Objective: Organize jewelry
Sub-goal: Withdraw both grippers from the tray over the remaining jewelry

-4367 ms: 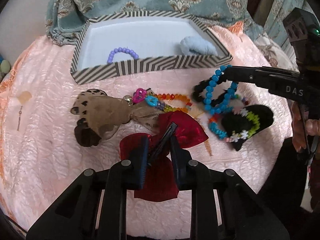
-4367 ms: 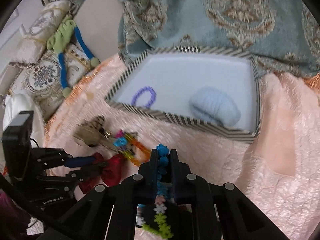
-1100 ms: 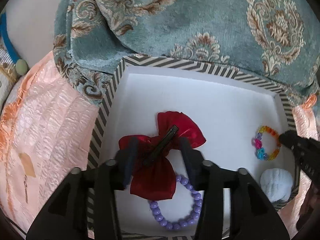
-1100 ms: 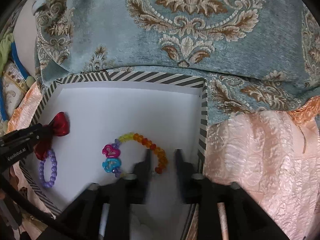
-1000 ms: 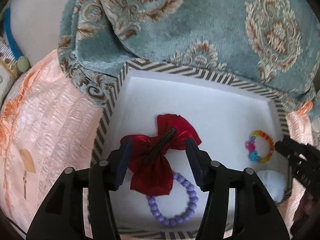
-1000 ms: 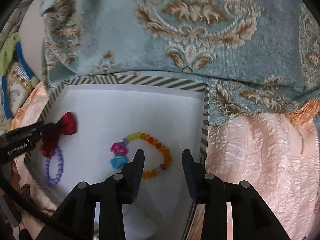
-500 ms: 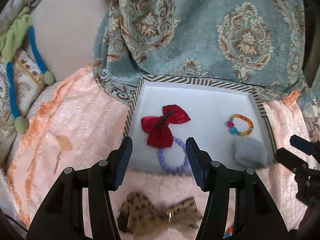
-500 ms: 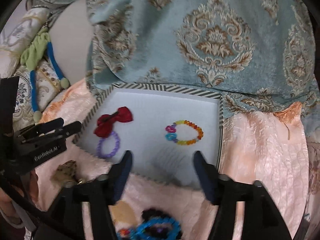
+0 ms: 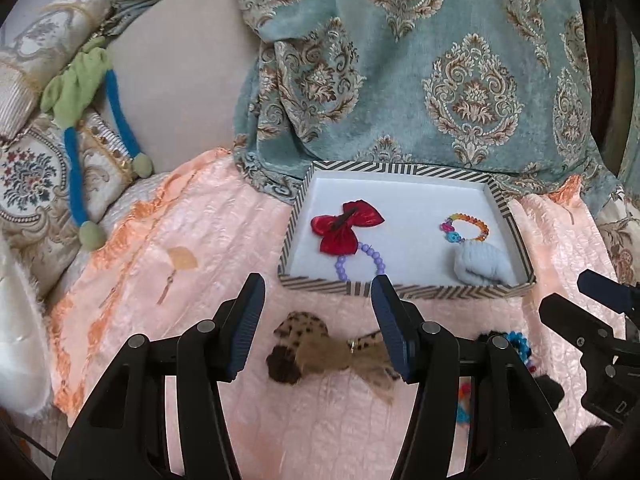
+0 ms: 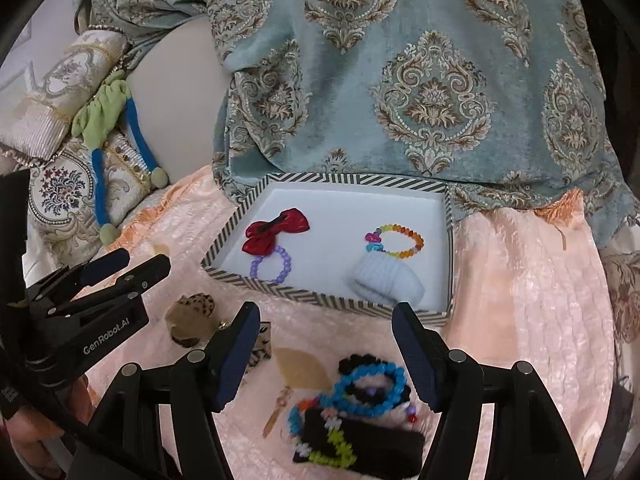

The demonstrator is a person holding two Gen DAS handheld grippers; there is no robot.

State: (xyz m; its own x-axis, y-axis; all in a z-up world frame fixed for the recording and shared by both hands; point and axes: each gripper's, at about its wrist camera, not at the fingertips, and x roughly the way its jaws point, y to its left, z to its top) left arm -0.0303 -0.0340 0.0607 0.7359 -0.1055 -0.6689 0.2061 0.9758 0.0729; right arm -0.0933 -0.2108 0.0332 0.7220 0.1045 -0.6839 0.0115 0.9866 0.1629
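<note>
left wrist: above, angled down | right wrist: same | shared: striped tray (image 9: 404, 291) (image 10: 332, 300)

Evenly and softly lit by diffuse daylight, with faint shadows only and no harsh glare, sharp through the centre, slightly motion-smeared at the near edge, strongly bowed by the fisheye toward the rim and vignetted black in every corner.

Home, likely bedroom or sitting room. Soft peach quilted bedspread (image 9: 224, 240) below left hand-held gripper (image 9: 318, 320). Teal damask throw (image 10: 400, 80) draped ahead of right hand-held gripper (image 10: 326, 348). Embroidered floral cushions (image 9: 32, 176) far left of left hand-held gripper, green-and-blue fabric tie (image 9: 84, 92) across them.
</note>
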